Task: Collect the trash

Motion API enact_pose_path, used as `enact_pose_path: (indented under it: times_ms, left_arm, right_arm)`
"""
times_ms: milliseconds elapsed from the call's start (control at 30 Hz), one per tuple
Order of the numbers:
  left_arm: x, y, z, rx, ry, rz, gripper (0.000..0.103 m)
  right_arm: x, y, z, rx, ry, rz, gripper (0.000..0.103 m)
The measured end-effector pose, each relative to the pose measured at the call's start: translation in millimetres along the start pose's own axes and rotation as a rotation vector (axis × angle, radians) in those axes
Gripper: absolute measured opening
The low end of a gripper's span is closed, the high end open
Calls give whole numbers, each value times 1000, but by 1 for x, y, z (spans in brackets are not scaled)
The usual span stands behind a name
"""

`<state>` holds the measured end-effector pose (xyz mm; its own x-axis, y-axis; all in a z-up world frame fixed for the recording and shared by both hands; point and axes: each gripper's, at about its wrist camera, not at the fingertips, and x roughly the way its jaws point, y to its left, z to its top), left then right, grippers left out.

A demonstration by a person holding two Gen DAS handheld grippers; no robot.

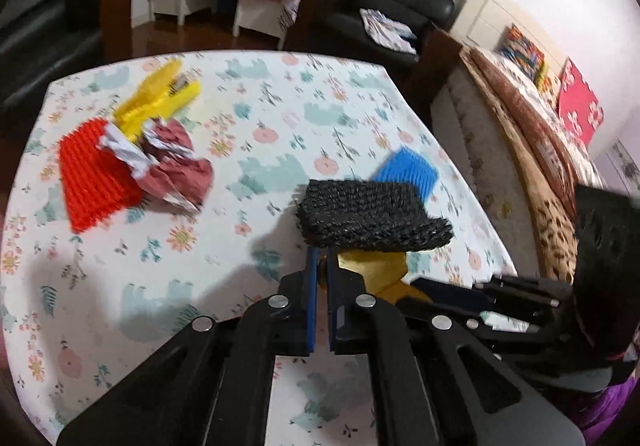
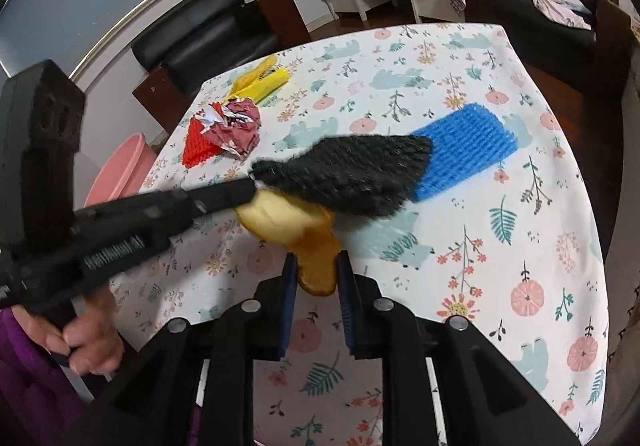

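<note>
The left gripper (image 1: 322, 266) is closed, its blue pads pinching the near edge of a black foam-net sleeve (image 1: 372, 214) held just above the table. The right gripper (image 2: 316, 266) has its jaws a little apart around the lower end of a crumpled ochre-yellow paper piece (image 2: 298, 234); whether the pads press it cannot be told. That paper lies under the black sleeve's near side. A blue foam-net pad (image 2: 464, 150) lies flat beyond the black sleeve, partly under its far edge. Further left of the black sleeve sit a red foam-net piece (image 1: 94, 178), crumpled dark-red wrapper paper (image 1: 176, 166) and yellow foam-net pieces (image 1: 156, 98), all on the floral-printed tablecloth (image 1: 260, 118).
</note>
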<state>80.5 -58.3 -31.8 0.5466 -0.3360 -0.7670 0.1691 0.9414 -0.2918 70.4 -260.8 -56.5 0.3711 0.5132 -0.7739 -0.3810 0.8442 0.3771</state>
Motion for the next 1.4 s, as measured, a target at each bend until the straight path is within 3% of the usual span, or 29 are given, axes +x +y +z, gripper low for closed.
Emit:
enact_pose_path:
  times_ms: [100,333,433,667,733,867,933,1400]
  left_arm:
    - [-8,4,3,-2,-21,31,3]
    - [-24,22,-1,-7,-23,92,3]
    - [-29,28,-9,-9,-15,114,3]
    - [-37,45,-22,-44,-9,140,3]
    - [-37,48,-24,-56,-4,148,3]
    - [-35,52,-25,-65,25,163,6]
    - [-33,54,-26,-80,50,164,17]
    - [-25,58,-36,-89,103,145,20]
  right_arm:
    - [2,-4,-2,14,14,2,27]
    - [5,-2,-6,10,19,5,30]
    - [6,-1,-3,16,9,10,42]
    - [14,-4,7,57,-6,-1,43]
    - [16,-3,10,58,-12,-14,38]
    - [20,-8,12,97,-14,-31,14]
    - [20,-14,12,129,-15,-21,7]
    - [-16,-41,8,155,-94,-150,6]
